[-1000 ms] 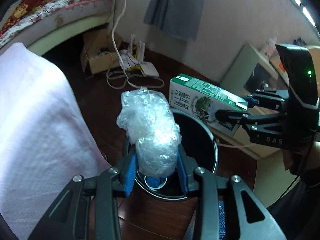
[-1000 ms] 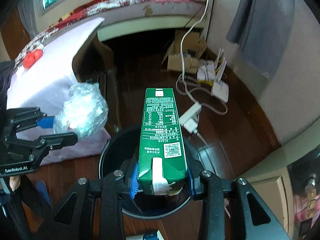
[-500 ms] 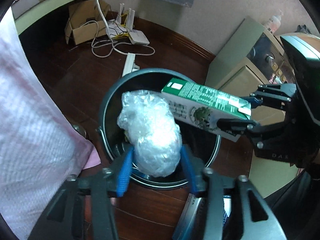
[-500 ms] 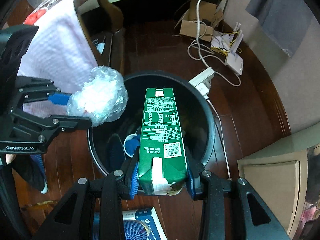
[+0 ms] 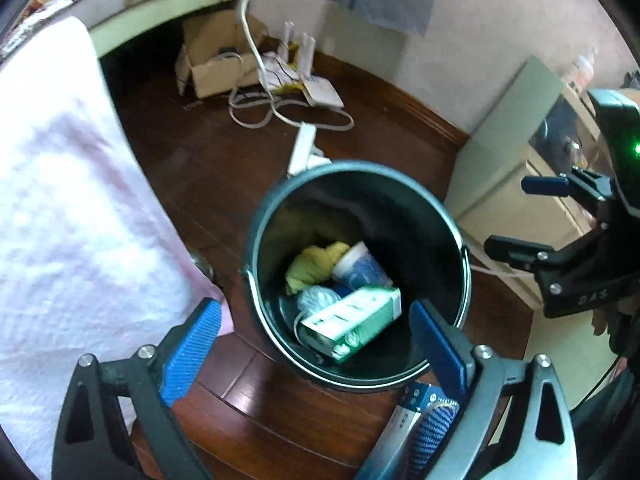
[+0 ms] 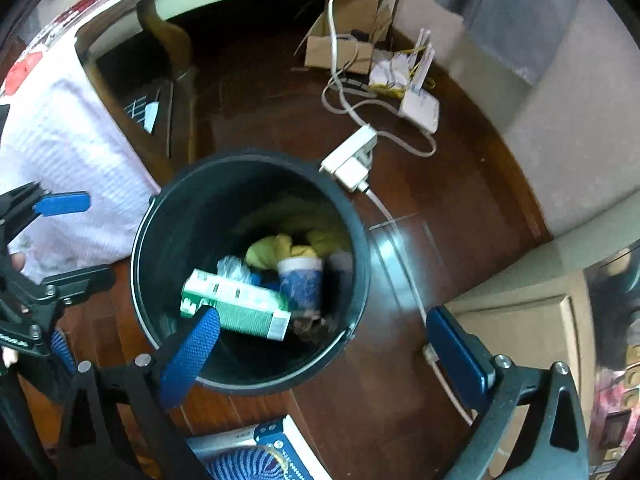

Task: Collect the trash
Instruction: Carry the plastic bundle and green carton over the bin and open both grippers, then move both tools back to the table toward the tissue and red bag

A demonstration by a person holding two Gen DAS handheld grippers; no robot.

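Observation:
A black trash bin [image 5: 360,169] [image 6: 240,157] stands on the dark wood floor under both grippers. Inside it lie a green-and-white carton [image 5: 352,320] [image 6: 236,308], a crumpled clear plastic ball [image 5: 316,298] [image 6: 232,266], a blue paper cup [image 5: 360,268] [image 6: 300,280] and a yellow cloth [image 5: 316,264] [image 6: 272,250]. My left gripper [image 5: 316,332] [image 6: 76,240] hangs over the bin's near rim, its jaws opening wide with nothing between them. My right gripper [image 6: 326,344] [image 5: 520,216] hovers over the other side, its jaws also opening and empty.
A pink towel [image 5: 60,200] [image 6: 60,140] drapes beside the bin. A white power strip [image 5: 302,152] [image 6: 350,158] with cables lies just behind it; a cardboard box [image 5: 216,72] and router [image 6: 420,108] sit by the wall. A pale cabinet [image 5: 500,184] stands right. A blue-white packet [image 6: 256,452] lies below.
Both grippers sank toward the bin and opened. The plastic ball left the left gripper and the carton left the right one; both now lie inside the bin.

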